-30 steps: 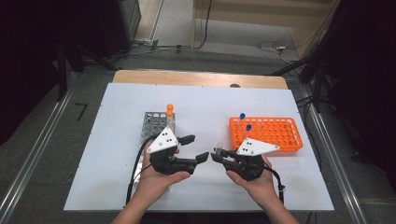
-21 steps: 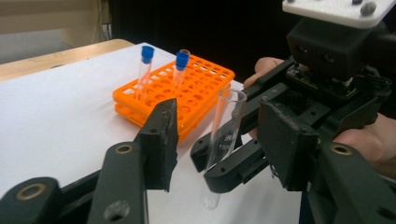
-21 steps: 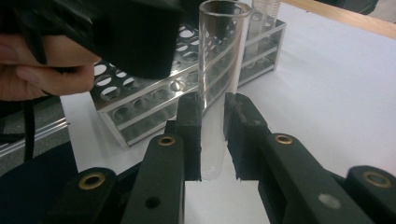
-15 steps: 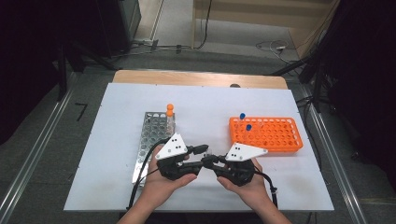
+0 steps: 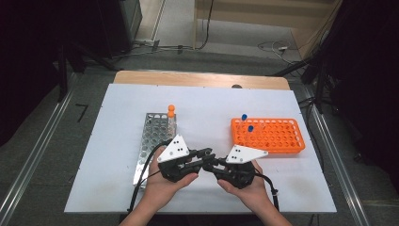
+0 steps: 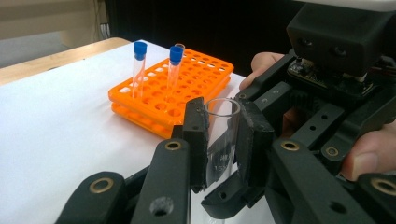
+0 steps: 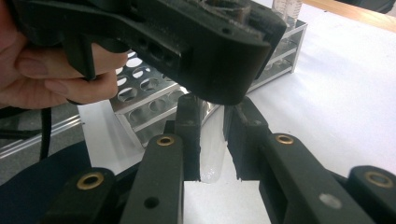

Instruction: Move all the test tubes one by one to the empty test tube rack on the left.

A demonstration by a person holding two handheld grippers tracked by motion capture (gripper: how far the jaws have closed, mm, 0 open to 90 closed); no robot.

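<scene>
Near the front edge of the white table [image 5: 117,141], both hands hold one clear, uncapped glass test tube [image 6: 219,135] between them: the left gripper [image 6: 219,140] has just closed its jaws on the tube's open upper end, and the right gripper [image 7: 212,144] is clamped on its rounded bottom. With two grips on thin glass, any twist or pull between the hands could crack it or make it slip. From above, the tube is hidden between the grippers.
</scene>
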